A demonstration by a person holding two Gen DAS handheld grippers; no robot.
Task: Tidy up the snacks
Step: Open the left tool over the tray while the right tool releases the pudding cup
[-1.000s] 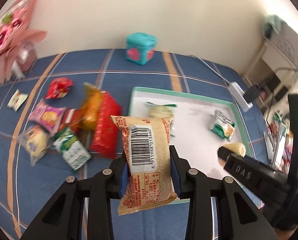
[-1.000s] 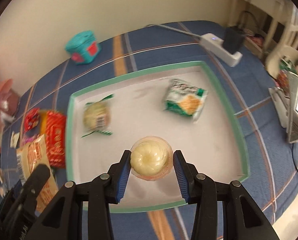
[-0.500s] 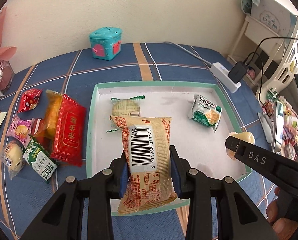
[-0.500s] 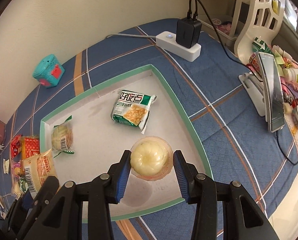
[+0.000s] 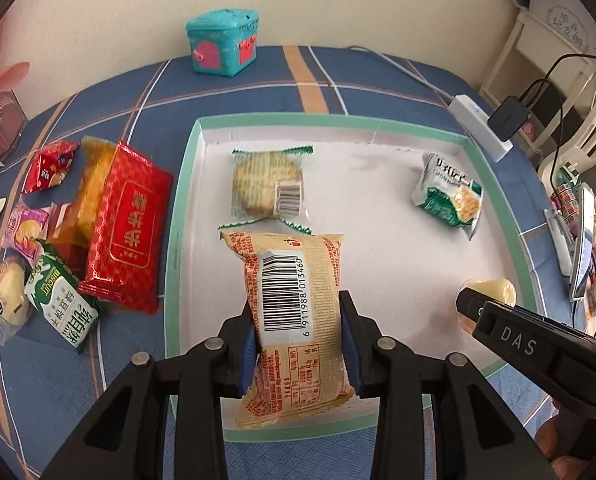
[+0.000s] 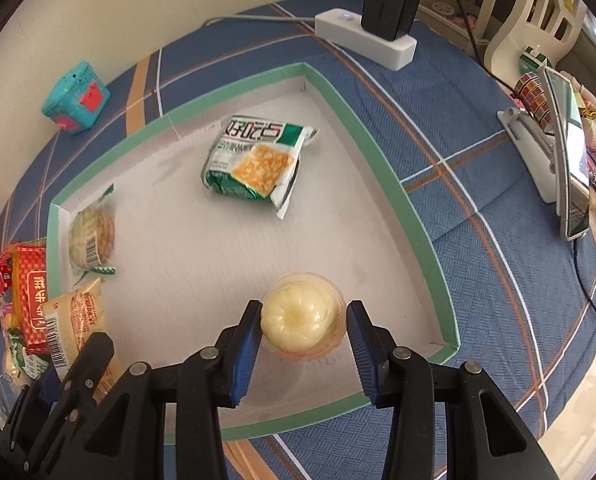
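Observation:
My left gripper (image 5: 298, 336) is shut on a tan barcode snack packet (image 5: 293, 304), held over the near left part of the white tray (image 5: 185, 184) with a green rim. My right gripper (image 6: 304, 336) stands around a pale yellow jelly cup (image 6: 302, 316) low over the tray's near right corner; its jaws look slightly parted, the right pad apart from the cup. In the tray lie a round biscuit pack (image 5: 267, 184) and a green cracker pack (image 5: 450, 196). The cup also shows in the left wrist view (image 5: 492, 288).
Several loose snacks lie left of the tray, among them a red packet (image 5: 127, 228) and a green biscuit pack (image 5: 59, 304). A teal box (image 5: 221, 42) stands by the wall. A white power strip (image 6: 364, 38) with a black charger and a phone stand (image 6: 566, 152) are to the right.
Both grippers have moved closer and lower over the tray. The right gripper's jaws have widened a little around the jelly cup, which now sits low by the tray floor.

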